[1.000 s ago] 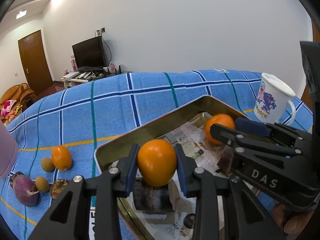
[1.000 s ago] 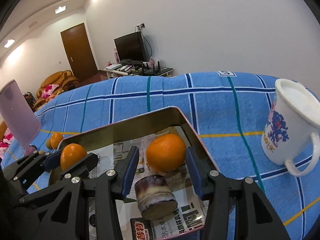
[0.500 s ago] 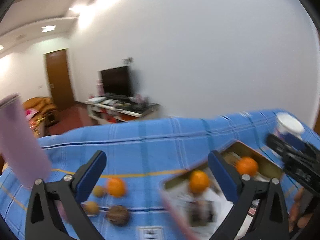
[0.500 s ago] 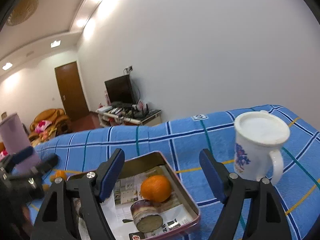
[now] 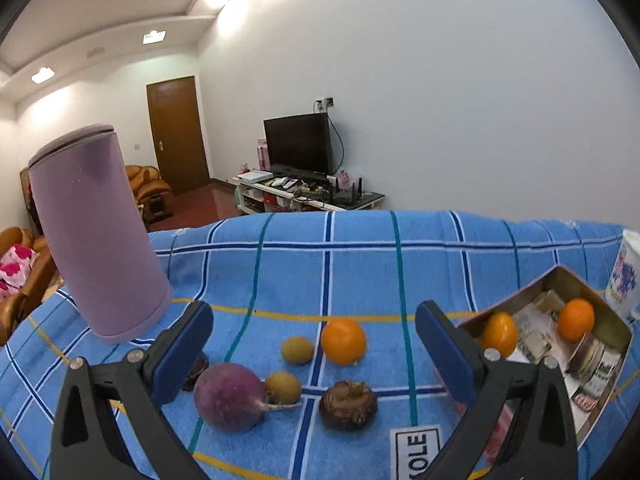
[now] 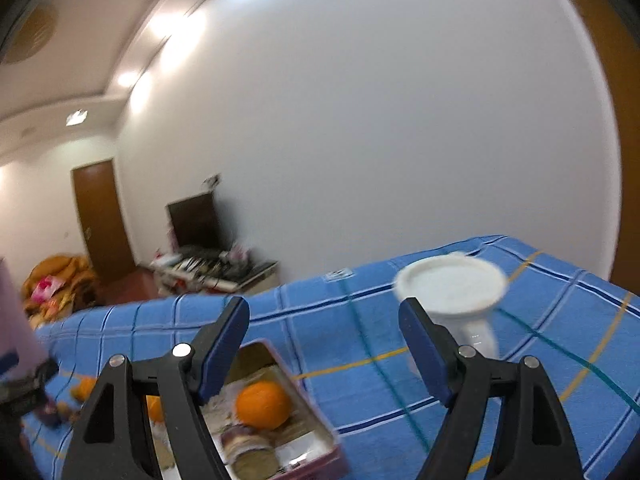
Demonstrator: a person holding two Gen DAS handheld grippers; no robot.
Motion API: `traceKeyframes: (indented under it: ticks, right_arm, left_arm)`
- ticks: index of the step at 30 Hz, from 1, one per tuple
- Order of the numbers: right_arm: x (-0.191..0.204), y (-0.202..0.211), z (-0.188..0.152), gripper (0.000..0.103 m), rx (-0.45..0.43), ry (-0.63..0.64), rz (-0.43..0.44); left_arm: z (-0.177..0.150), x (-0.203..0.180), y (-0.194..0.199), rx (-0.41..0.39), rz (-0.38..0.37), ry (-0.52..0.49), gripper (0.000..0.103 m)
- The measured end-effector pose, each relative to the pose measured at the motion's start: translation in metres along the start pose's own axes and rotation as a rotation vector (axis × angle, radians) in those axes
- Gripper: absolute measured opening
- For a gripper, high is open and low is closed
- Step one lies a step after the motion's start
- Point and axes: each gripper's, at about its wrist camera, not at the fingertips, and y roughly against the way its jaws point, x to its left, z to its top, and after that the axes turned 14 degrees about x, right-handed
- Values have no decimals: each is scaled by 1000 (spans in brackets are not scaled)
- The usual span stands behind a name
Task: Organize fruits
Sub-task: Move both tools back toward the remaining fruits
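My left gripper [image 5: 314,350] stands wide open and empty over loose fruit on the blue checked cloth: an orange [image 5: 343,340], two small brown-green fruits [image 5: 297,350] [image 5: 283,387], a purple round fruit [image 5: 230,396] and a dark wrinkled fruit [image 5: 347,399]. At the right the metal tin [image 5: 516,300] holds two oranges [image 5: 498,334] [image 5: 575,319] and a cut cylindrical piece [image 5: 586,354]. My right gripper [image 6: 324,344] is open and empty above the tin [image 6: 308,396], with one orange [image 6: 262,398] below its left finger.
A tall lilac cylinder [image 5: 96,232] stands at the left of the cloth. A white printed mug [image 6: 452,288] stands right of the tin, behind my right finger. A dark object [image 5: 196,366] is partly hidden behind my left finger. The right wrist view is blurred.
My left gripper let go of its orange in the tin, opened wide and swung left over the loose fruit. My right gripper opened wider, rose and drew back from the tin's orange.
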Motion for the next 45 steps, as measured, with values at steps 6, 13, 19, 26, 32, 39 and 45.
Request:
traceKeyframes:
  ticks: [6,13,19,26,32,39,45]
  right_arm:
    - [-9,-4,-2,78,44,-49,16]
    - [3,-2,-9,78,69,-14,23]
    - [2,-8,-17,78,143,-101,56]
    - [5,-9,-27,78,202,-171,38]
    - [36,-1,-36,78,227,-86,62]
    - [85,8,-49,78,261,10,133]
    - [120,14,-58,78,268,86,174]
  left_arm:
    - [-11,-14,3,-5,16,-35,103]
    - [-15,-21,9,-1,21,-68,103]
    - [-18,-20,12,9,33,-74,103]
    - [-25,-23,23,-1,35,-121,103]
    - [-28,-11,23,15,32,-116,103]
    - [-30,14,19,39,58,-95,103]
    - [-27,59,6,112,83,1,103]
